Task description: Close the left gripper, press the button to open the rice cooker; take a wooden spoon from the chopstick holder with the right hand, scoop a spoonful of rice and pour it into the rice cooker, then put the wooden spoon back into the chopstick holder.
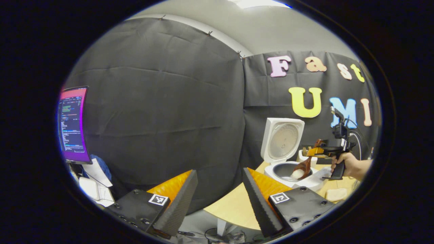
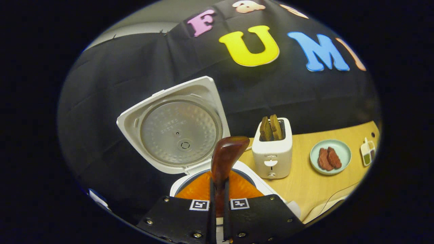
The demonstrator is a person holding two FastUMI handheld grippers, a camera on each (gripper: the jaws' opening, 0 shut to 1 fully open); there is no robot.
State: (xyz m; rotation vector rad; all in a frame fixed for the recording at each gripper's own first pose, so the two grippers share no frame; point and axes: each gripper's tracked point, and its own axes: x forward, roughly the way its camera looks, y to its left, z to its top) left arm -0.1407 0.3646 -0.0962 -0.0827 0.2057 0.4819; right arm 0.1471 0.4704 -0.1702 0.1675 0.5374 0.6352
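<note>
Black cloth is backing the wooden tabletop (image 1: 234, 206) in the left gripper view, where the left gripper (image 1: 218, 198) is holding its fingers spread and the wooden spoon (image 1: 303, 167) is tipping rice (image 1: 297, 174) into the open rice cooker (image 1: 288, 169). In the right gripper view, the right gripper (image 2: 218, 200) is pinching the spoon's handle beside a toaster (image 2: 272, 152)
</note>
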